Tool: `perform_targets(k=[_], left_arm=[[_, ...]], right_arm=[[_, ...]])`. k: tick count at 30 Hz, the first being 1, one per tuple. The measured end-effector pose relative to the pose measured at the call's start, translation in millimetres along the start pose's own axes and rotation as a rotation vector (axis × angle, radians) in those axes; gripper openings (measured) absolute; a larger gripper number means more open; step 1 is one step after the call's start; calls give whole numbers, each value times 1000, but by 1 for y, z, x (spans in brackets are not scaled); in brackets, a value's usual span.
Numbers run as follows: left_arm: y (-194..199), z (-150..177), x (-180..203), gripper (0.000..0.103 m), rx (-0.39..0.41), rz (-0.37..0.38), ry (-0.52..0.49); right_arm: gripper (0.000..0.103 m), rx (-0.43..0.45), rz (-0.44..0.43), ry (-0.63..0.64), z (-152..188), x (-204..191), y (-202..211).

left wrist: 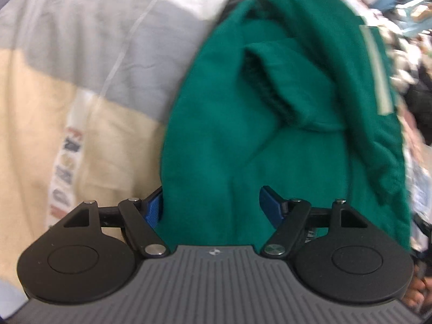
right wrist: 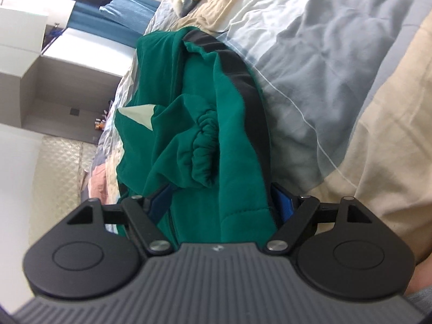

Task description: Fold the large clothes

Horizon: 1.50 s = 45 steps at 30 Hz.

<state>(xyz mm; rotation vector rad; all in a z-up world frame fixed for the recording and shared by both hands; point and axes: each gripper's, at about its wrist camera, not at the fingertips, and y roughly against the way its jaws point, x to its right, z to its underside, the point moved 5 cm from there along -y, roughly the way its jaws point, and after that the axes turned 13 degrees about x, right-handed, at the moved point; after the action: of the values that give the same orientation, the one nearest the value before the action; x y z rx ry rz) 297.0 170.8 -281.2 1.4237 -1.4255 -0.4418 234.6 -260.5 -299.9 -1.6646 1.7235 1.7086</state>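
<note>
- Left claw [left wrist: 213, 205]: blue pads wide apart, green garment [left wrist: 270, 135] lying between them at bottom centre of the left view; no pad visibly pressing, so read as not clamped.
- Right claw [right wrist: 222, 202]: jaws also spread, bunched green cloth between them at lower centre of the right view; grip looked loose or released, not pinched.
- Garment sat in a heap on the bed [right wrist: 337, 67], over the grey-and-cream duvet; black stripe [right wrist: 251, 89] along one edge, gathered cuff [right wrist: 202, 145] crumpled mid-frame, pale patch [right wrist: 140, 116] at its left.
- Progress, judged: partly gathered at best, still lumpy; sleeves and edges not squared.
- Left to do: flatten, align, make clean folds.
</note>
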Motion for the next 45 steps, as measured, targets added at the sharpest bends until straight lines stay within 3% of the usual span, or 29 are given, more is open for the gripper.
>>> perform_targets(k=[6,10,14,24,29,33,36,38,42,45], left_arm=[[22,2,24,76,52,236,-58],[12,0,24,76,18,188,-38],[9,-7,8,77,34,98,-9],[-9,-6,-28,78,5,59,-104],[-15,-2,-22,79,-17,134,-176],[-10,8,5,80,-74,319,-284],[-3,10,19,82,-80,362,-333],[-6,9,18,83,-94,333,-312],[-21,13,15,83,-149,191,-293],[-26,10,16,78,-162,156,-241]], right_arm=[[81,-4,6,-17,-1,5,1],[81,-7,12,-19,-1,5,0],[81,-7,21,-26,-1,8,-1],[81,-5,47,-5,-1,5,-6],[81,-6,56,-3,-1,4,-10],[81,-22,26,-21,2,4,-12],[81,-65,-19,-59,6,5,-16],[81,-72,-3,-51,6,6,-19],[79,-56,75,-31,6,11,-24],[79,-68,82,-24,7,13,-29]])
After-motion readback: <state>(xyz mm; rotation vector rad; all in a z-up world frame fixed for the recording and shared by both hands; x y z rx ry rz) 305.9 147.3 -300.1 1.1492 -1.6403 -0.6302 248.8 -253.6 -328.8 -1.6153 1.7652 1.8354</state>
